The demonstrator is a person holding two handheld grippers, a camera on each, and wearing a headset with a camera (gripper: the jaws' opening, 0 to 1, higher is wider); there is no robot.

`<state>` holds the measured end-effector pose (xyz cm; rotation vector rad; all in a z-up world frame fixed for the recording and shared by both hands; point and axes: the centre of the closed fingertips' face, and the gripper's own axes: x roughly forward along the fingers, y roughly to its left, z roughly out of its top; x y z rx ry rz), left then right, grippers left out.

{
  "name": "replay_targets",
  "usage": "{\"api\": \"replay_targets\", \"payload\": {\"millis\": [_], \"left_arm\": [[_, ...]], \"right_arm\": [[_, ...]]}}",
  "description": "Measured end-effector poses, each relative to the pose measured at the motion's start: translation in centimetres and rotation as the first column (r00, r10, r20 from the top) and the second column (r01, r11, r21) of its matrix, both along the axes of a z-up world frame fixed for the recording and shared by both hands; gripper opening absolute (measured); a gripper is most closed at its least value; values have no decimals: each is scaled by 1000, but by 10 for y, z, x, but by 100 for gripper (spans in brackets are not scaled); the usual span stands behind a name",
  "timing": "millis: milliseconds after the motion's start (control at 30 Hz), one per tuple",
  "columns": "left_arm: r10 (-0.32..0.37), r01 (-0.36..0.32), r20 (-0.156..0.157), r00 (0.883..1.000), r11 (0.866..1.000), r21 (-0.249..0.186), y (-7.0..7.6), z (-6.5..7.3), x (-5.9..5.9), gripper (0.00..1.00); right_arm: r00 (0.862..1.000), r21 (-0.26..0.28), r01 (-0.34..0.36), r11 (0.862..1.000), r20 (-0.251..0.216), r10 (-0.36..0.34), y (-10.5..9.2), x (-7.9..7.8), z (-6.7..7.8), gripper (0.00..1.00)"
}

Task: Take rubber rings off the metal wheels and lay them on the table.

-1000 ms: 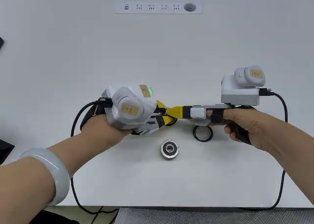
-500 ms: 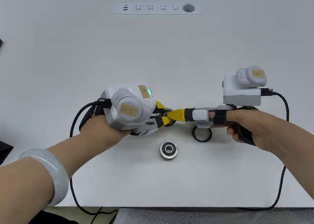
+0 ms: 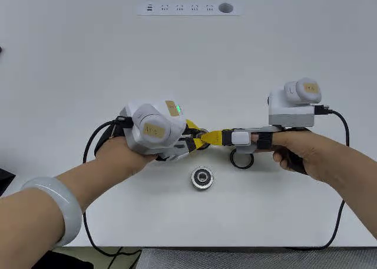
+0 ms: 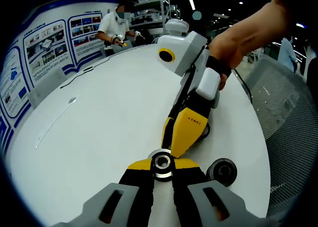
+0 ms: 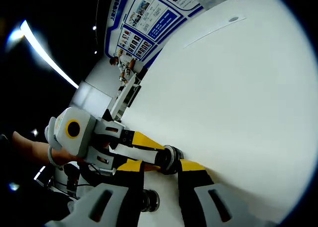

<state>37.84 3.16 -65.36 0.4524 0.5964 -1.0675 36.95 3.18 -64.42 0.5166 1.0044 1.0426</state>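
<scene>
My left gripper [image 4: 162, 168] is closed on a small round silver metal wheel [image 4: 162, 161]. Its yellow-tipped jaws press on opposite sides of the wheel and hold it just above the white desk [image 3: 118, 63]. I judge the wheel to be stiff, dense and smooth, so it may turn or slip in the clamp. The thin black rubber ring on it should be soft, stretchy and light, best caught at its outer edge and rolled off sideways.

Nearer me, a second silver metal wheel [image 3: 202, 178] lies flat on the desk. Its edge is dark, so I think its ring is on.

My right gripper [image 3: 209, 138] meets the held wheel from the right, jaws narrowly apart on either side of it. The jaws hide the rim, so I cannot tell whether they pinch the rubber.

A loose black rubber ring [image 3: 241, 159] lies on the desk just under that gripper, which covers its far edge.
</scene>
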Motion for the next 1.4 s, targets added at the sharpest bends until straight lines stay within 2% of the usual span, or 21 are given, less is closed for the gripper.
{"api": "replay_targets", "payload": {"millis": [567, 933, 1400], "left_arm": [[1, -1, 1, 1000, 1000, -3, 0, 0, -1, 13], [-2, 2, 2, 1000, 1000, -2, 0, 0, -1, 13], [-6, 6, 2, 1000, 1000, 2, -1, 0, -1, 13]], "right_arm": [[1000, 6, 8, 1000, -6, -8, -3, -3, -1, 22], [999, -36, 45, 998, -21, -46, -10, 4, -11, 4], [998, -38, 50, 998, -20, -51, -9, 5, -9, 2]]}}
